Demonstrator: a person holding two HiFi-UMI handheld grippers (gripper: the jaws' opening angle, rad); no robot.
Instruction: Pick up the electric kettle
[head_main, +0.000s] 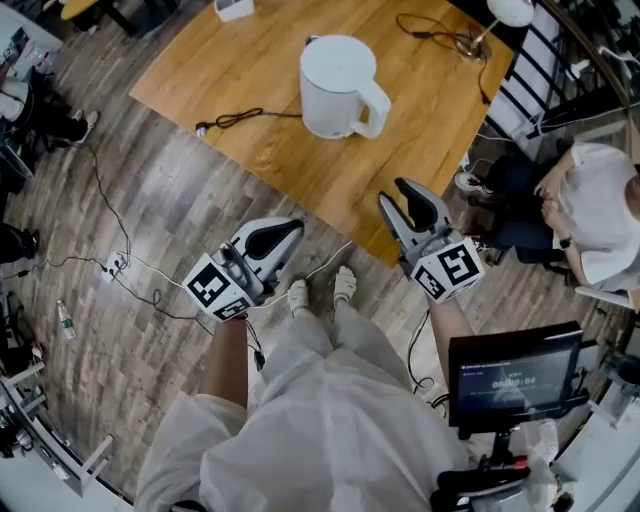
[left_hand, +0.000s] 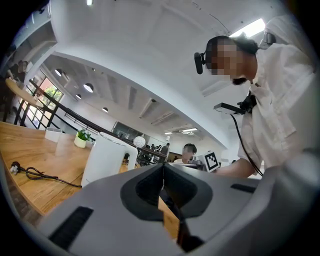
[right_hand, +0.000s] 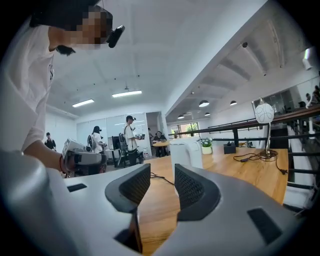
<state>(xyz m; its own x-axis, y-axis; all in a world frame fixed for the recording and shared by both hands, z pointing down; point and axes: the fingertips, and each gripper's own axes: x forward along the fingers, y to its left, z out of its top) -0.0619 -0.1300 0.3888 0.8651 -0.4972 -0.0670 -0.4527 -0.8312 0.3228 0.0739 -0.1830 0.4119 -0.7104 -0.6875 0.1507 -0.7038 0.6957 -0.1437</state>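
Head view: the electric kettle stands upright on the wooden table with its handle turned toward the right gripper. A black cable lies to its left; whether it joins the kettle cannot be told. The left gripper and the right one are both short of the table's near edge, well apart from the kettle. From above, the gap between the jaws is hard to judge.

Left gripper view: the left gripper is clenched, jaws pressed together with nothing between them. The kettle rises beyond and left of the jaws, its lower part cut off by the gripper body. The cable's plug shows here.

Right gripper view: the right gripper is released, jaws standing apart and empty. The kettle shows far off, just above the gap, untouched. A round lamp stands on the table farther back on the right.
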